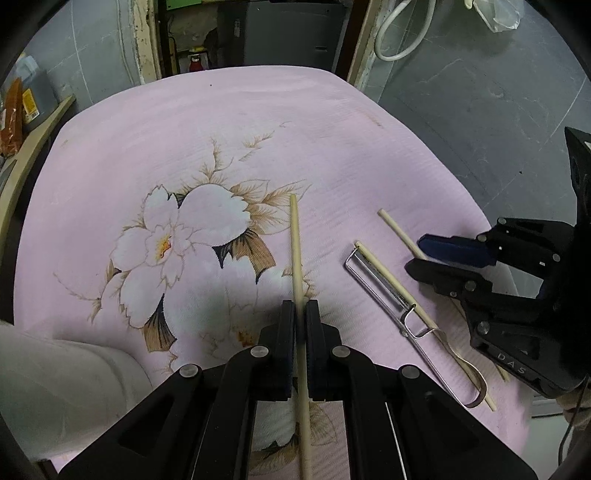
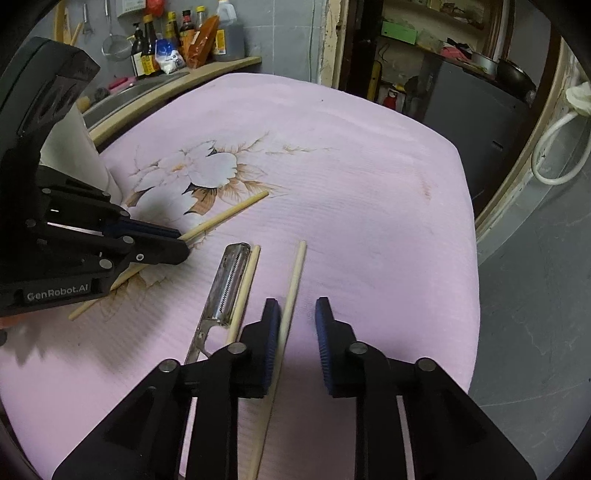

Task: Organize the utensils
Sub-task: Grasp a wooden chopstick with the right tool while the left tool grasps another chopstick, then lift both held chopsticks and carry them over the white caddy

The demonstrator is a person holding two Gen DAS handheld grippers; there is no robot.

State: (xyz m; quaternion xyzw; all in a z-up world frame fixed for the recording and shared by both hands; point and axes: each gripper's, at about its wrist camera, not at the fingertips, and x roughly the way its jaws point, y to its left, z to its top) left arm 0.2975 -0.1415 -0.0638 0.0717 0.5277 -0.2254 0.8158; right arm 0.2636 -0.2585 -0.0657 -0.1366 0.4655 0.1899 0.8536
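Observation:
My left gripper (image 1: pixel 300 306) is shut on a wooden chopstick (image 1: pixel 295 236), gripped near mid-length and pointing away over the pink cloth; it also shows in the right wrist view (image 2: pixel 225 216). My right gripper (image 2: pixel 297 310) is open, its jaws astride a second chopstick (image 2: pixel 293 277) that lies on the cloth close to the left pad. A third chopstick (image 2: pixel 245 280) lies next to a metal peeler (image 2: pixel 227 284). In the left wrist view the peeler (image 1: pixel 384 284) and that chopstick (image 1: pixel 391 280) lie right of my left gripper, with the right gripper (image 1: pixel 421 254) over the far chopstick (image 1: pixel 399 232).
A pink flowered cloth (image 2: pixel 351 184) covers the table. A white container (image 1: pixel 55 384) stands at the left, also seen in the right wrist view (image 2: pixel 74 147). Bottles (image 2: pixel 177 33) stand on a counter behind. The table's right edge drops to a grey floor (image 2: pixel 535 295).

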